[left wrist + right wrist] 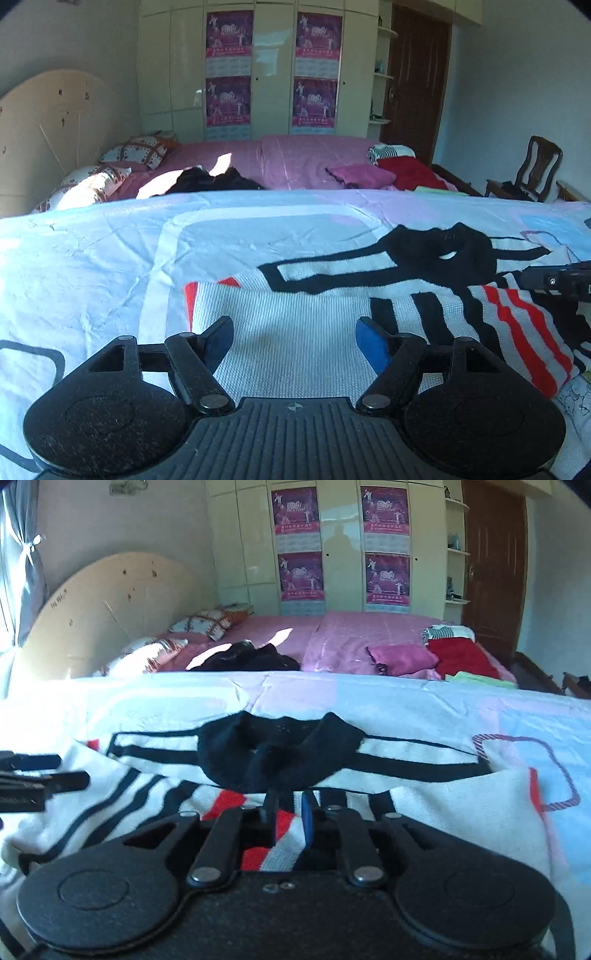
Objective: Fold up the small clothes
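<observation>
One white knitted sweater (pixel 424 805) with black and red stripes and a black collar (pixel 280 753) is your whole job here, and it lies spread on the pale blue and white patterned bed cover (pixel 92 266). Its long axis runs from 9 to 3 o'clock across the right wrist view, collar at 12 o'clock, away from you.

Your right gripper (pixel 288 812) sits over the striped part just below the collar. Its jaws stand nearly together, and a strip of red and white knit shows between them, so I judge it has pinched a fold of the sweater, though the contact itself is partly hidden.

Your left gripper (pixel 295 332) hangs over the plain white panel of the same sweater, jaws wide apart and holding nothing; the knit lies under them, and I can't tell whether they touch it. From it, the collar lies toward 1 o'clock and the right gripper's tip shows at 3 o'clock.

The right hand is nearer the collar. The left gripper needs to close on the white panel's edge, toward 10 o'clock, before the next fold.
</observation>
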The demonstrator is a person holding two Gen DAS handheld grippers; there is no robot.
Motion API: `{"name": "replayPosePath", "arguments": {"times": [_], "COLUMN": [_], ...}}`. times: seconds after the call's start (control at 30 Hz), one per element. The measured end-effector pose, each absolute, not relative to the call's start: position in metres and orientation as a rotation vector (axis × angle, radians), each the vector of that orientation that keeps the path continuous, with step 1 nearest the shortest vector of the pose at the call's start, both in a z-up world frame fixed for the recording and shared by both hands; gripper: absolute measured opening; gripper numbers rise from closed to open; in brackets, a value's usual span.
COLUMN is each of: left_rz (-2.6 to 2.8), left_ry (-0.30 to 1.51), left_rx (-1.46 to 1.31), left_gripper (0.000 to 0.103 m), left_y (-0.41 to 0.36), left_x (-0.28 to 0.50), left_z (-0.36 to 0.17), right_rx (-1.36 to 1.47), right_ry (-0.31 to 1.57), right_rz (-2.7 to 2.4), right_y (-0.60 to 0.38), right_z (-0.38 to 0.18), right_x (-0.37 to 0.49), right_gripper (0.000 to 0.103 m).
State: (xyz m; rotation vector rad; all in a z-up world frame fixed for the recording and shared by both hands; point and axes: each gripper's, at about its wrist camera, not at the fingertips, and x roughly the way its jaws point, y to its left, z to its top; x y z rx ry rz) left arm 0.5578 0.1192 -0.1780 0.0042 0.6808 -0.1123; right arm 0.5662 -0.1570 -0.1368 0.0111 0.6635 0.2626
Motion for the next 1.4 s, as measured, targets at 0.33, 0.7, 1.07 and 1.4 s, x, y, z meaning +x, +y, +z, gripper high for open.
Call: {"name": "replayPosePath", "arguments": {"times": [0.33, 0.7, 1.07, 1.4], "left_rz": [-0.149, -0.089, 0.034, 0.095], "left_ry": [0.630, 0.680, 0.692, 0.775], "left_rx": [0.041, 0.065, 0.089, 0.038], "left_gripper": [0.075, 0.088, 0.103, 0.103], "left_y": [0.099, 0.081, 0.073, 0.066], "left_x": [0.519, 0.500, 0.421, 0.328], "left_z": [-0.164, -0.190, -0.167, -0.180], "right_rx": [-0.062, -0.046, 0.050, 0.093], "right_ry": [0.675, 0.809, 0.739, 0.807], "right_rz": [0.206, 0.069, 0.148, 0.152], "right_y": [-0.184, -0.247, -0.300, -0.336], "right_z": [-0.136, -0.148, -0.136, -0.146], "right_x": [0.527, 0.507, 0.450, 0.361], "right_gripper": [0.016, 0.018, 0.049, 0.048]}}
